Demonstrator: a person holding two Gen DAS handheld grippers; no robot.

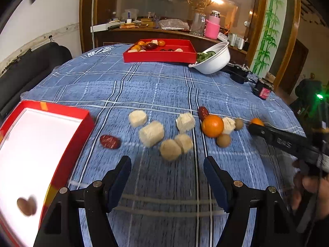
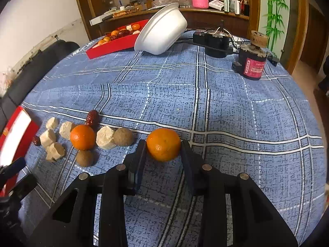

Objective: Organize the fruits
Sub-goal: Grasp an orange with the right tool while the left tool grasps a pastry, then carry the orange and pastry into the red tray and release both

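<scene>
We see the orange (image 2: 163,144) on the blue-checked worktop (image 2: 236,107), right of the fruit cluster, pinched between the right hand-held gripper (image 2: 163,147) pads. Left hand-held gripper (image 1: 167,164) spread, empty, beside the red tray (image 1: 82,123).

Loose on blue plaid tablecloth (image 2: 226,107):
- round orange mandarins (image 2: 163,144): 2
- pale cream cube-shaped cakes (image 1: 151,133): 6
- small round brown fruits (image 1: 223,140): 3
- wrinkled dark red dates (image 1: 109,141): 2
- red rectangular trays (image 1: 160,56): 2
- white plastic bowl (image 2: 162,35): 1
</scene>
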